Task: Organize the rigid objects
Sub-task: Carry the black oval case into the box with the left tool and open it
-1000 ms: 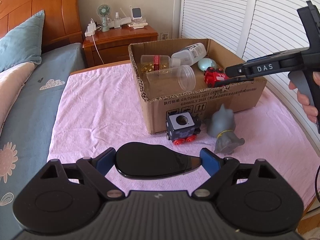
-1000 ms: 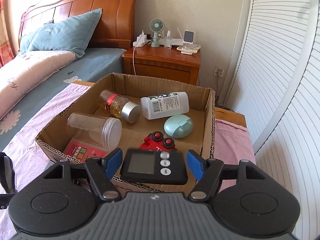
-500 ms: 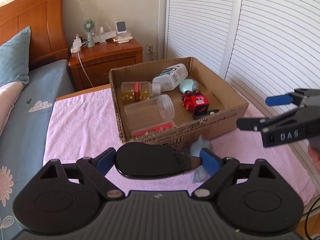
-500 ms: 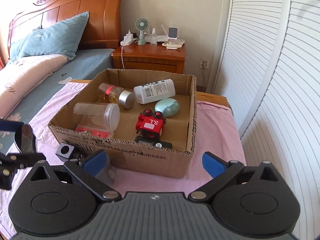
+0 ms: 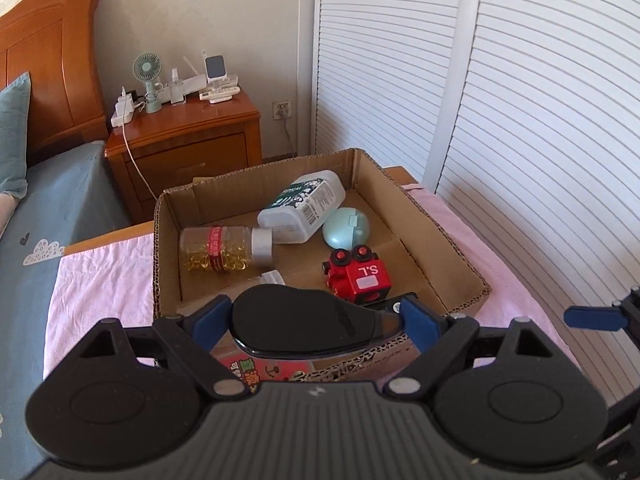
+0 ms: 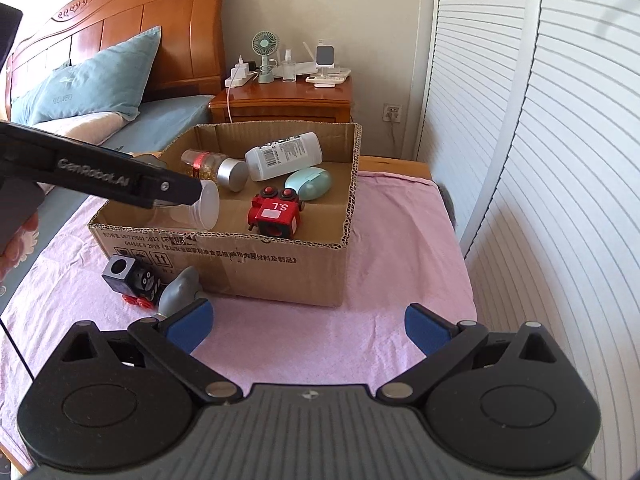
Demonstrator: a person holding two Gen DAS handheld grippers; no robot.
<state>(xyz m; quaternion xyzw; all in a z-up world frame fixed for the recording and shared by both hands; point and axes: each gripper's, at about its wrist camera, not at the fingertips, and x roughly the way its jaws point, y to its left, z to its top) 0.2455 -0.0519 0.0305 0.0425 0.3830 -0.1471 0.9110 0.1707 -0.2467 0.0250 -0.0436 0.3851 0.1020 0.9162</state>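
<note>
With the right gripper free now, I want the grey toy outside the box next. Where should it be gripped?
Probably across the grey toy's narrow upper body, coming from above on the near side; the cardboard box sits close behind it, the black toy train crowds its left.

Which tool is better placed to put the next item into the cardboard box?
Left. The left tool already holds a glossy black object above the cardboard box; the right tool is open and empty.

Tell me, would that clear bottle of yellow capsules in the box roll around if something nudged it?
Probably. The capsule bottle is round and lies on its side on the flat floor of the cardboard box, so it could roll. The white bottle beside its cap may stop it. The loose capsules inside would likely shift.
</note>
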